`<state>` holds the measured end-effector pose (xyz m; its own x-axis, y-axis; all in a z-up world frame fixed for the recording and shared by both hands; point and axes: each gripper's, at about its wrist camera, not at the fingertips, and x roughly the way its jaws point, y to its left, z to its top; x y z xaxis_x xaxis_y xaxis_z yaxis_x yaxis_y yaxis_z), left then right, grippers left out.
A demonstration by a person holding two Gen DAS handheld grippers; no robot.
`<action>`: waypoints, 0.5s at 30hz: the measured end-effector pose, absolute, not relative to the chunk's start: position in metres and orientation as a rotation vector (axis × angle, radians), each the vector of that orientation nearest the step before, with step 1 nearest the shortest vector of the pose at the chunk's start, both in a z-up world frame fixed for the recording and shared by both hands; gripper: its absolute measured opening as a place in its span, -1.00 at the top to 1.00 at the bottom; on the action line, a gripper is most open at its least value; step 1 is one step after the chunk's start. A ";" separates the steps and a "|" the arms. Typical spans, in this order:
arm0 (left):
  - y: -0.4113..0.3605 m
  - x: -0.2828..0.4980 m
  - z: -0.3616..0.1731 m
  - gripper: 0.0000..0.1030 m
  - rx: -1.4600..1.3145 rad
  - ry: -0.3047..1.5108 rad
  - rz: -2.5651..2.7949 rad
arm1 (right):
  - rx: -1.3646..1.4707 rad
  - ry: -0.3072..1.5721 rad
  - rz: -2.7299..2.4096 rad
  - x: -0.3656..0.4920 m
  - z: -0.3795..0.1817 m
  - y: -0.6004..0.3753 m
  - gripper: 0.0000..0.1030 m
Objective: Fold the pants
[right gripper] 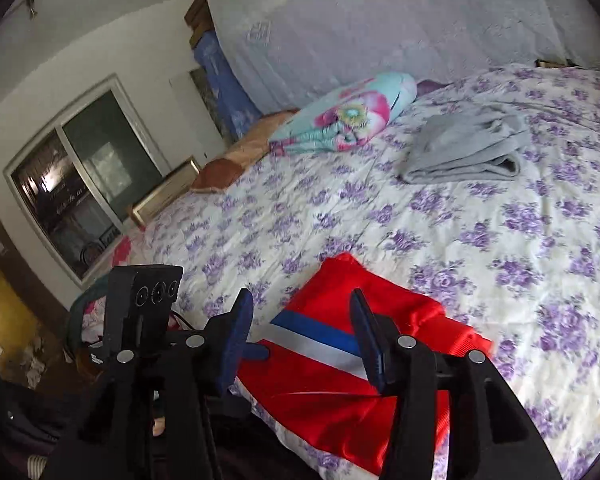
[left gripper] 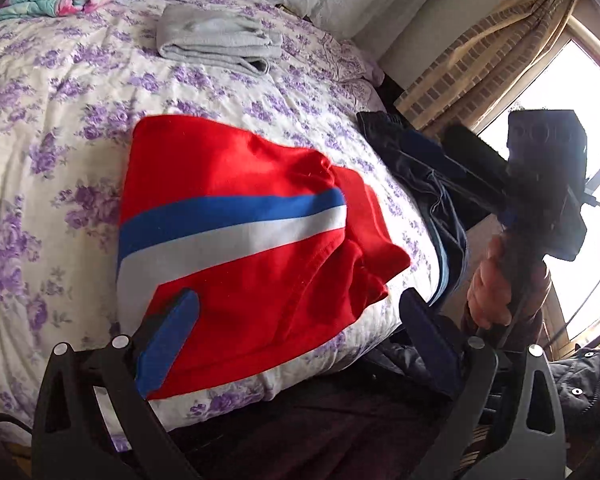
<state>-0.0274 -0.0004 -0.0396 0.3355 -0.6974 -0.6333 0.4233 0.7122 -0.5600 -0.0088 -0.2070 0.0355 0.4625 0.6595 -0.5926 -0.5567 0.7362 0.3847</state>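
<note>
I see both grippers spread and empty: left gripper [left gripper: 296, 320], right gripper [right gripper: 300, 336], above red pants [left gripper: 236, 240] on bed [left gripper: 40, 120]; no legible writing.

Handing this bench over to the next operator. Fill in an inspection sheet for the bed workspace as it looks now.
Surface: bed with a purple-flowered sheet, rumpled.
Job's things: red pants with a blue and white stripe, lying folded at the near edge of the bed.
Clutter: folded grey garment further back; floral quilt bundle in the far corner; dark blue garment hanging over the bed's side.
Grippers: left gripper open over the pants, nothing between its fingers; right gripper open above the pants, holding nothing.
Cables: nothing seen.
Surroundings: curtain beside a bright window; glass cabinet against the wall.
</note>
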 end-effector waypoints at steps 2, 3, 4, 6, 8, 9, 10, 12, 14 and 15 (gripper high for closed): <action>-0.001 -0.025 -0.057 -0.90 -0.324 0.977 -0.730 | 0.103 0.958 0.622 0.024 -0.009 -0.193 0.09; 0.004 -0.027 -0.059 -0.90 -0.345 0.948 -0.748 | 0.100 1.048 0.574 0.038 -0.038 -0.195 0.38; 0.008 -0.028 -0.059 -0.90 -0.358 0.940 -0.763 | 0.120 1.079 0.564 0.048 -0.057 -0.203 0.63; 0.018 -0.029 -0.056 -0.90 -0.395 0.953 -0.770 | 0.213 1.107 0.555 0.052 -0.055 -0.222 0.90; 0.023 -0.036 -0.046 -0.90 -0.385 0.942 -0.779 | 0.277 1.112 0.592 0.051 -0.029 -0.219 0.79; 0.021 -0.041 -0.039 -0.90 -0.351 0.930 -0.789 | 0.269 1.068 0.654 0.047 -0.010 -0.208 0.72; 0.017 -0.048 -0.032 -0.90 -0.311 0.913 -0.806 | 0.248 1.035 0.718 0.043 0.008 -0.192 0.67; 0.007 -0.060 -0.024 -0.90 -0.234 0.883 -0.834 | 0.207 1.014 0.828 0.041 0.029 -0.157 0.60; -0.001 -0.060 -0.030 -0.90 -0.186 0.913 -0.826 | 0.163 1.077 0.881 0.051 0.023 -0.119 0.60; -0.002 -0.055 -0.040 -0.90 -0.194 0.951 -0.812 | 0.138 1.123 0.869 0.059 0.011 -0.104 0.60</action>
<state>-0.0546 -0.0021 -0.0397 0.3167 -0.6925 -0.6482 0.5315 0.6956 -0.4834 0.0589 -0.1043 0.0109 0.1519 0.6677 -0.7287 -0.5377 0.6745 0.5060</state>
